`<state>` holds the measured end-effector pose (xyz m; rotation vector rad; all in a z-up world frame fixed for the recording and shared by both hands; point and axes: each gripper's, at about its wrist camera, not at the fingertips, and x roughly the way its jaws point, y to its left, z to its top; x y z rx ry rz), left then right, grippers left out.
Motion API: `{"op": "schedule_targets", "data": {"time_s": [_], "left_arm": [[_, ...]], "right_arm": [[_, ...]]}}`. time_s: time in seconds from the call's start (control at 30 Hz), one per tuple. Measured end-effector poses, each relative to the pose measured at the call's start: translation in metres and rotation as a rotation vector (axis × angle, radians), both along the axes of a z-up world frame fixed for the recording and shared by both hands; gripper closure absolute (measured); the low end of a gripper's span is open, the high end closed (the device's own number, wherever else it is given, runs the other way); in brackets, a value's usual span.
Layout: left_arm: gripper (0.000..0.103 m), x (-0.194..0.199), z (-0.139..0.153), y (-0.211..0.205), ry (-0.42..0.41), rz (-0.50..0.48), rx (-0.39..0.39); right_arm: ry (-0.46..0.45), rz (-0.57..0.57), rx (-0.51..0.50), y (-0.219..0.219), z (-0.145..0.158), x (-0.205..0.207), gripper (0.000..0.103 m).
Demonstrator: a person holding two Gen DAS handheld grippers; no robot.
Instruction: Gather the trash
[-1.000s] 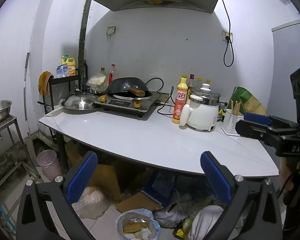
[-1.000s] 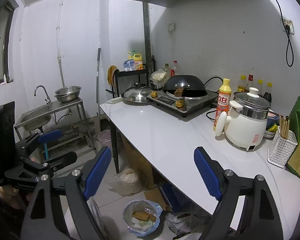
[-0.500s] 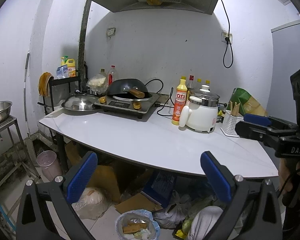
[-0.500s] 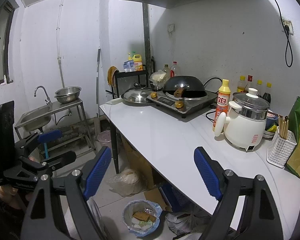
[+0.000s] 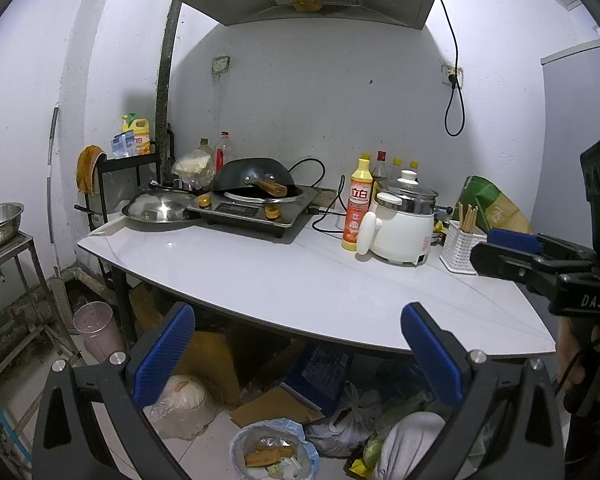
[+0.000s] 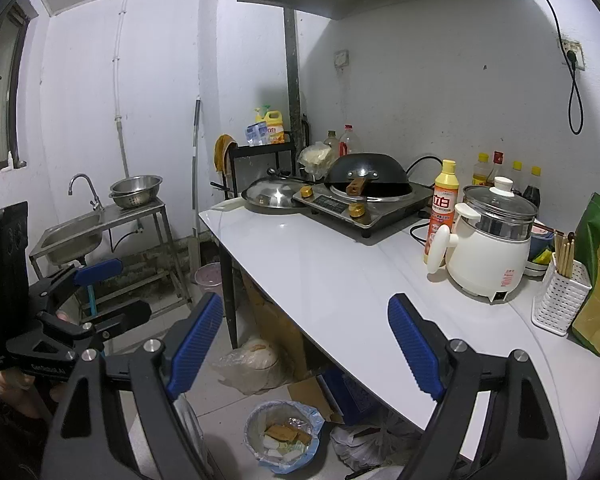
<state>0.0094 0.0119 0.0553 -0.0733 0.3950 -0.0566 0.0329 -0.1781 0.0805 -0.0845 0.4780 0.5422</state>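
A small trash bin (image 5: 274, 454) lined with a blue bag holds scraps on the floor under the white table (image 5: 292, 280); it also shows in the right wrist view (image 6: 284, 436). Plastic bags (image 5: 180, 406) and cardboard (image 5: 274, 404) lie around it. My left gripper (image 5: 298, 352) is open and empty, held in front of the table edge above the bin. My right gripper (image 6: 306, 344) is open and empty, also above the bin. Each gripper shows in the other's view, the right one (image 5: 540, 256) and the left one (image 6: 84, 300).
On the table stand a stove with a black wok (image 5: 256, 184), a pot lid (image 5: 160, 208), an orange bottle (image 5: 356, 204), a white cooker (image 5: 404, 224), a chopstick basket (image 5: 462, 246) and a green bag (image 6: 596, 272). A steel sink (image 6: 76, 236) stands left. A pink bucket (image 5: 96, 326) sits by the table leg.
Both views have drifted very slightly; the table objects sit a little lower and closer. Both grippers stay open and empty.
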Motion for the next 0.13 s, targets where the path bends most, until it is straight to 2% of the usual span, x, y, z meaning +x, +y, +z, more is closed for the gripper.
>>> {"op": "schedule_targets", "data": {"time_s": [0.13], "left_arm": [[0.000,0.0001,0.0040,-0.0011,-0.001,0.003,0.002]], "right_arm": [[0.001,0.002,0.000,-0.0004,0.0000,0.0002,0.020]]}}
